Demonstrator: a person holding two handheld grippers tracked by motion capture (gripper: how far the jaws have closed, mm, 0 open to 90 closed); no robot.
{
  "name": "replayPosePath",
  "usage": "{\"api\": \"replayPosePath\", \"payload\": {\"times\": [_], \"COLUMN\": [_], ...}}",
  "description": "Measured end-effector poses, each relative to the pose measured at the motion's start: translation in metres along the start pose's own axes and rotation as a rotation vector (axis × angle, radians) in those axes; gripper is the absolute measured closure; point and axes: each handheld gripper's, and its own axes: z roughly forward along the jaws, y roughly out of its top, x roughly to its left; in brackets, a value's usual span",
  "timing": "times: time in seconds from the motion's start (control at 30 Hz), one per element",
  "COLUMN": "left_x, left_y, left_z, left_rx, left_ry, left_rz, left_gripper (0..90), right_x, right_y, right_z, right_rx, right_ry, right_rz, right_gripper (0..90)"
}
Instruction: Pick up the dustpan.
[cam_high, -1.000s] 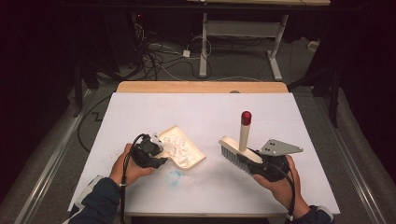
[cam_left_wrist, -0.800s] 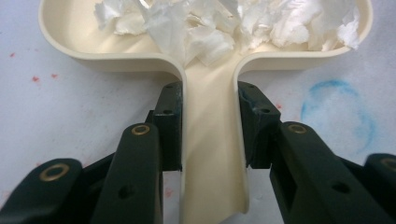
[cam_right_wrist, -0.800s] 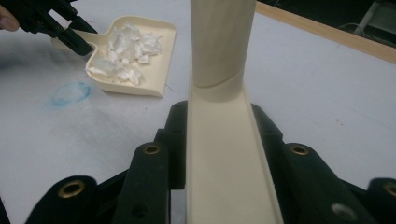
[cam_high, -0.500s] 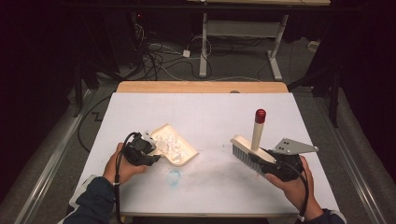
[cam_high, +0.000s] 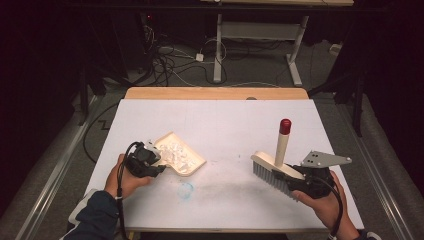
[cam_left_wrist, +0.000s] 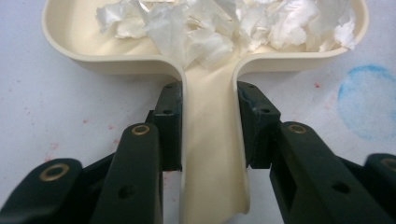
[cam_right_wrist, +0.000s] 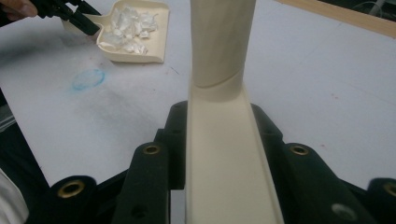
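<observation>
Smooth cream plastic dustpan (cam_left_wrist: 212, 154), heaped with crumpled white paper scraps (cam_left_wrist: 224, 25), rested on white counter (cam_high: 225, 125); left gripper (cam_left_wrist: 209, 114) fingers pinched its flat handle. Right gripper (cam_right_wrist: 219, 140) fingers clamped cream grey-bristled, red-capped brush (cam_high: 276, 167) above counter's right side

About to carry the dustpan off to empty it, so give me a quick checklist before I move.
1. Left gripper clamped on dustpan handle: ok.
2. Paper scraps inside the pan walls: ok.
3. Pan level: cannot tell.
4. Right gripper clamped on brush back: ok.
5. Brush apart from the pan: ok.
6. Loose scraps left on table: none seen, ok.
</observation>
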Motion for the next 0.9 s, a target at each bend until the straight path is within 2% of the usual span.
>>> {"api": "replayPosePath", "payload": {"times": [0.33,0.6,0.8,0.9], "left_x": [0.005,0.014,0.016,0.016], "left_y": [-0.006,-0.017,-0.025,-0.026], "left_z": [-0.005,-0.011,-0.015,-0.017], "left_rx": [-0.005,-0.020,-0.030,-0.030], "left_ry": [0.015,0.026,0.033,0.036], "left_rz": [-0.021,-0.059,-0.081,-0.081], "left_gripper": [63.1,63.1,63.1,63.1], "right_x": [-0.004,-0.008,-0.010,-0.010], "right_y": [-0.002,-0.005,-0.005,-0.006], "right_z": [-0.007,-0.012,-0.015,-0.018], "right_rx": [0.012,0.025,0.049,0.061], "right_ry": [0.005,-0.002,0.017,0.034], "right_rz": [0.011,0.023,0.036,0.007], "right_gripper": [67.2,67.1,67.1,67.1]}}
